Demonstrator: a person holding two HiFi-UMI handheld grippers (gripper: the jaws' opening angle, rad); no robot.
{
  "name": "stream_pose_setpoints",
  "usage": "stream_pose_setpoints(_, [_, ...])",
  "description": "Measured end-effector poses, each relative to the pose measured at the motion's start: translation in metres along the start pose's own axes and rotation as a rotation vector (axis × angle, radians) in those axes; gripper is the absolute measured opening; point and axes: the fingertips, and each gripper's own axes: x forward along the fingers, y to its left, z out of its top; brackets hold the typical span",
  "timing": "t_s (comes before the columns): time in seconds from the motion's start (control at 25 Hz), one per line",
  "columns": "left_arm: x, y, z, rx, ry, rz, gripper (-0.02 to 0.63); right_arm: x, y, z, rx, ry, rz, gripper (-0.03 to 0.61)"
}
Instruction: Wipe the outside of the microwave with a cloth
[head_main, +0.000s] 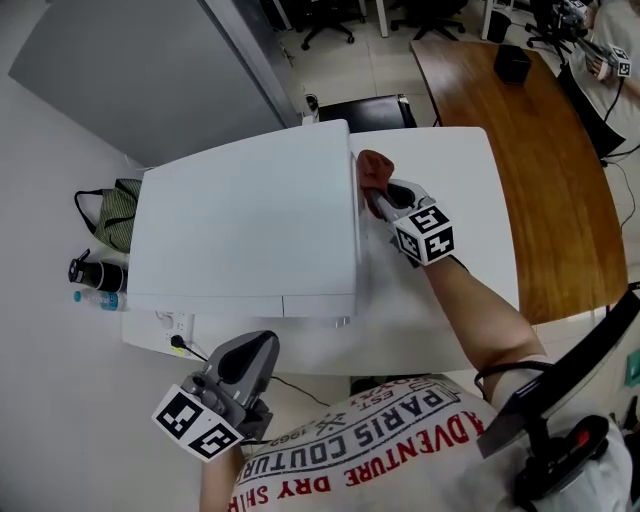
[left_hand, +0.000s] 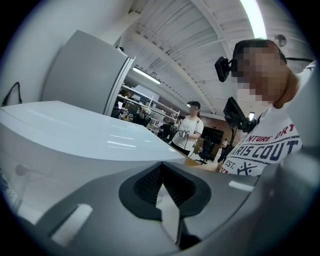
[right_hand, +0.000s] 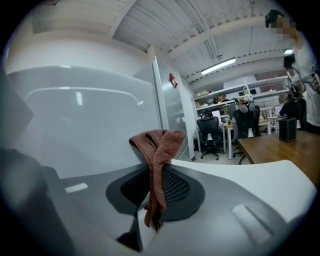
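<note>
My right claw (head_main: 378, 196) is clamped on a rust-brown cloth (head_main: 371, 168) at the right wall of the white microwave (head_main: 245, 225), close to its rear corner. The right gripper view shows the cloth (right_hand: 160, 145) pinched between the two jaws of the right claw (right_hand: 152, 176). It bunches above them and hangs in a narrow strip below, with the microwave's pale side (right_hand: 80, 125) just to the left. From above, the cloth's edge meets the microwave's top edge.

My left claw (head_main: 250, 352) hovers off the microwave's front, near its left corner and apart from the casing. Its own view shows the left claw (left_hand: 161, 172) with jaws drawn together and nothing between them, and the microwave's glossy top (left_hand: 75, 131) stretches away beyond.

The microwave sits on a white table (head_main: 445, 170). A green bag (head_main: 118, 208) and a dark bottle (head_main: 96, 272) lie to the microwave's left, and a wooden table (head_main: 520, 150) stands well to its right. A second person (left_hand: 190, 128) stands far beyond the microwave in the left gripper view.
</note>
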Motion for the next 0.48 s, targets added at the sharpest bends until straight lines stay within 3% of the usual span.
stream_pose_setpoints(0.48, [0.014, -0.023, -0.005, -0.007, 0.010, -0.107, 0.006, -0.060, 0.082, -0.025, -0.054, 0.044, 0.231, 0.046])
